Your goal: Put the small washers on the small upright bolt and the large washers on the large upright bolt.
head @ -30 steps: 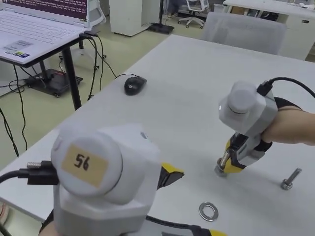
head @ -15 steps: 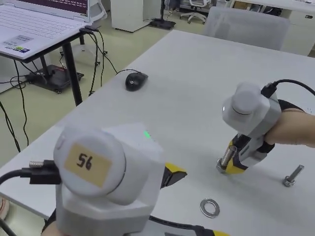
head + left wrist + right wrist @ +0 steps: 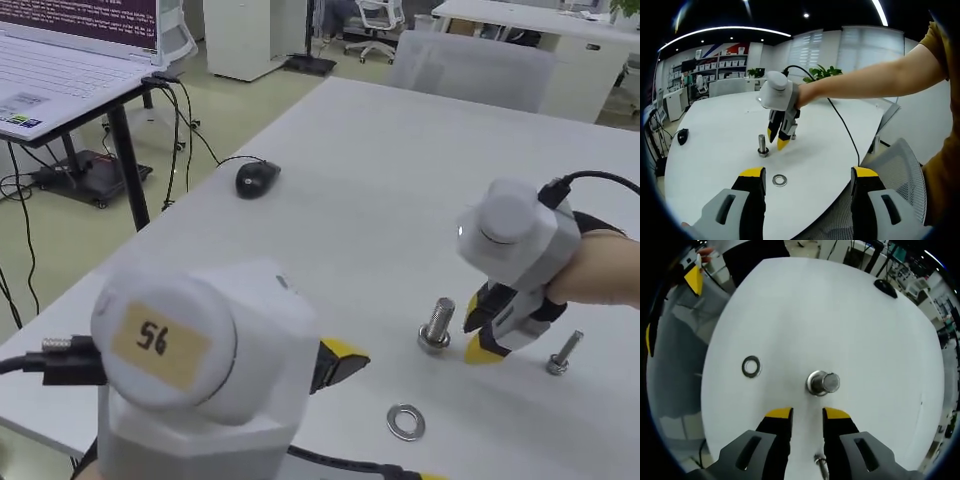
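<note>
The large bolt (image 3: 436,325) stands upright on the white desk (image 3: 380,180), just beside the right gripper (image 3: 807,413), whose fingers are narrowly parted and hold nothing. A washer (image 3: 405,421) lies flat nearer the left gripper (image 3: 809,175), whose fingers are spread wide and empty. The small bolt (image 3: 562,352) sits on the right gripper's far side.

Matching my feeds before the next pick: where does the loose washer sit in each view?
Head view: washer low centre, below the large upright bolt.
Left gripper view: lower centre, below that bolt.
Right gripper view: left of centre, left of the bolt.
Shared landmark: the bolt.
</note>
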Demonstrator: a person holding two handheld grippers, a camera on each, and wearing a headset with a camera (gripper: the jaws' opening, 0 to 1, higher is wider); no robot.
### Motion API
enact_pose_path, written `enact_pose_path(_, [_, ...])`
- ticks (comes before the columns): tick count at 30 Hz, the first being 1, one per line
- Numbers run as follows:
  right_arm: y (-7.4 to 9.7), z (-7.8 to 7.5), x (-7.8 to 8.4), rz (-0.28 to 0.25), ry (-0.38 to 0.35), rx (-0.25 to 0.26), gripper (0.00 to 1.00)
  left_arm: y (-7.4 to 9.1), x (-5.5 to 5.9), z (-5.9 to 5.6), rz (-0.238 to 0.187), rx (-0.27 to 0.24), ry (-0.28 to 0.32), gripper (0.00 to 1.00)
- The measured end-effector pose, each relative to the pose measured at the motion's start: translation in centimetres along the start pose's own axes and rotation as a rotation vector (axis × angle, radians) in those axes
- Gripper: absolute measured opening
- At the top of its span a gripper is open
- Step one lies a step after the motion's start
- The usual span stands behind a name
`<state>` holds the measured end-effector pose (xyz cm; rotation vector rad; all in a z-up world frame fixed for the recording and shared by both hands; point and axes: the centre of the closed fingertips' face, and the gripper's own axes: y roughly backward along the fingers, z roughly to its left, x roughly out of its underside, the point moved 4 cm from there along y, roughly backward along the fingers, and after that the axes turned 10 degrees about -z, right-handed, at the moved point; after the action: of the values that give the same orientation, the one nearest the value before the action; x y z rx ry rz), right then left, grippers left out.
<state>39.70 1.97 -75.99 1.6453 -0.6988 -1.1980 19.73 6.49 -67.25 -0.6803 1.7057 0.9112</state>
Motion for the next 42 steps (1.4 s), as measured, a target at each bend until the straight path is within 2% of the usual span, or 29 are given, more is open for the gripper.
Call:
enact_pose_path(9, [0.4,2.6,0.2,-0.02,-0.013,-0.002,0.24,0.3,-0.1,-0.8,-0.005,-0.003,-0.011,0.68])
enact_pose_path(14, [0.2,4.2,-0.4,-0.035,-0.003,-0.015,0.24,0.4,-0.1,-1.4,0.003,-0.001,-0.025,0.68])
enact_pose_path(16, [-0.1,4.8,-0.7,-0.039,0.005,-0.023,0.24,0.5,-0.5,-1.4,-0.02,-0.003,-0.017,0.68])
enact_pose_path(25, [-1.1,6.6,-2.3,-0.056,0.03,-0.056,0.24,0.8,-0.6,-1.4,-0.02,-0.012,-0.025,0.68])
enact_pose_path(42, [-3.3,7.6,-4.4,-0.078,0.038,-0.101,0.28,1.3,-0.8,0.0,-0.016,-0.013,-0.031,0.69])
